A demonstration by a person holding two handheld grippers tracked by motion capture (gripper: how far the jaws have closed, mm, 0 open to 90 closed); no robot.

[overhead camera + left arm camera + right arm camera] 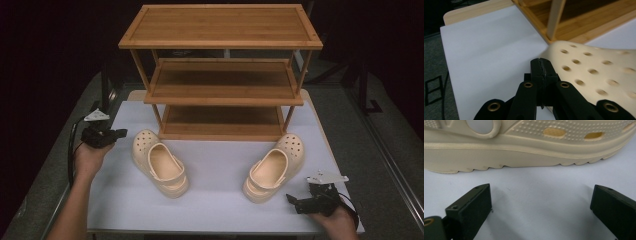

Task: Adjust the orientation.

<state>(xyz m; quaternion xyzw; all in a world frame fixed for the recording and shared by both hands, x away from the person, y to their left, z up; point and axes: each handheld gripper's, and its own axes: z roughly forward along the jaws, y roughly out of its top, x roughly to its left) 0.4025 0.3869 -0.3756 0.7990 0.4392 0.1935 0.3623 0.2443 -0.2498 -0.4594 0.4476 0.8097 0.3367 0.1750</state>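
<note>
A: Which step is in hand, in your opinion?

B: I judge it is the approach to the two clogs, so they can go on the bamboo shoe rack (222, 82). The right claw (296, 201) is wide open and holds nothing. The left claw (119, 134) has its jaws pressed together, also with nothing between them.

A: Then how to do it well?

B: For the right side, bring the open jaws forward and a little up, so one jaw goes inside the heel opening and the other outside the wall. The foam wall is soft, so close gently but fully. In the right gripper view the sole edge of the right clog (529, 152) lies across the top, near the jaws but apart from them.

A: And the left side?

B: The left claw must open first. In the left gripper view its tip is just beside the perforated toe of the left clog (589, 72); I cannot tell if it touches. The toe is round and wide, so a grip there may slip. Better to go to the rim of the opening.

A: Where do the clogs lie?

B: Both stand on the white worktop (215, 165) before the lowest shelf, toes toward the rack. The left clog (159, 162) is just right of the left claw; the right clog (274, 167) is up and left of the right claw.
</note>
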